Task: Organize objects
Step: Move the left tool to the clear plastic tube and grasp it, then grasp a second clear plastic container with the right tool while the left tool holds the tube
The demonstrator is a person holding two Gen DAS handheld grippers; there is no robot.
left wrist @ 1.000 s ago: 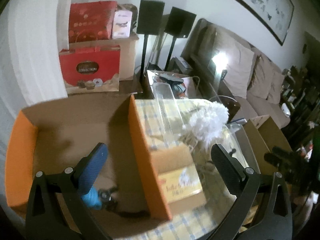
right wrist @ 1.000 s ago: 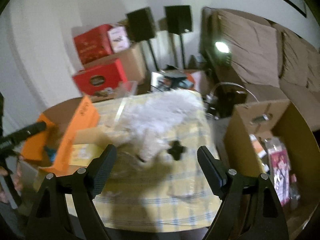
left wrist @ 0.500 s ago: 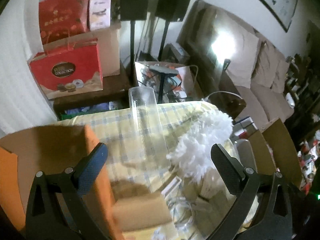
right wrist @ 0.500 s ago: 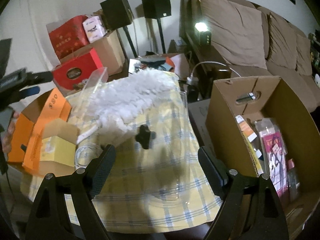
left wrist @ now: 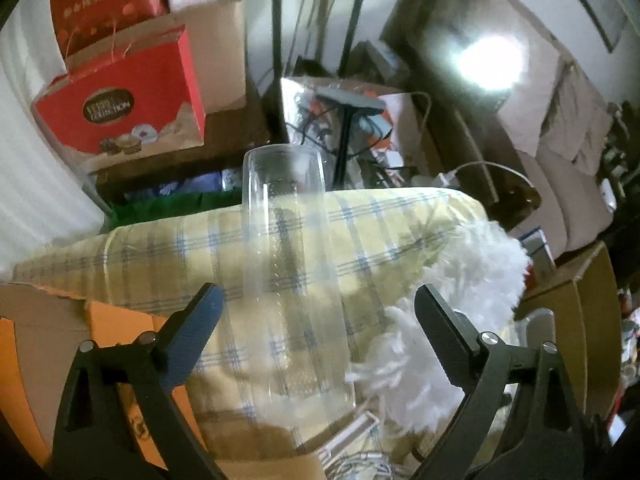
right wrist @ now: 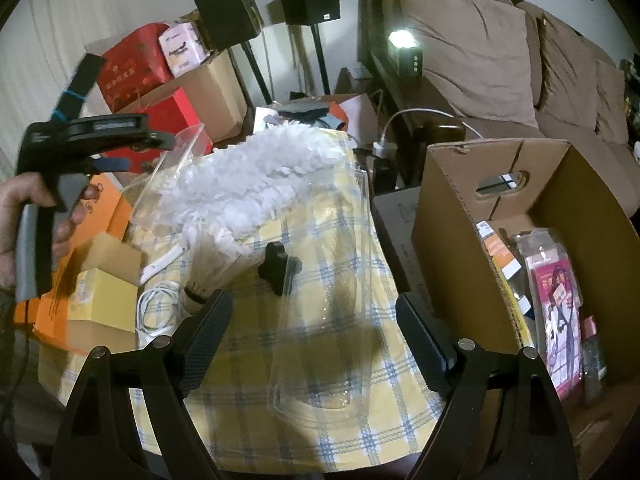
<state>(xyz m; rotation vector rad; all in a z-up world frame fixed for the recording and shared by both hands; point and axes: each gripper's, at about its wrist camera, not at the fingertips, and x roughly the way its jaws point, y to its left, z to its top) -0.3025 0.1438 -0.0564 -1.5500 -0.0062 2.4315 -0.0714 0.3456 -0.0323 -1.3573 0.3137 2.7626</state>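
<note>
The left gripper (left wrist: pixel 318 312), jaws apart and just narrowed slightly, has been swung from the orange box (left wrist: pixel 100 320) toward the clear tube (left wrist: pixel 288 280) at 12 o'clock, likely next for pickup.

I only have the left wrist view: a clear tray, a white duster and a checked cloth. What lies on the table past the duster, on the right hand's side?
Observer: A black star-shaped knob lies on the checked cloth, just beside the white duster.
Operator: Is there anywhere to put things on that side?
Observer: An open cardboard box stands by the table's right edge, with packaged items in it.
Operator: Is the right gripper busy?
Observer: No. The right gripper is open, its fingers gripping nothing.
</note>
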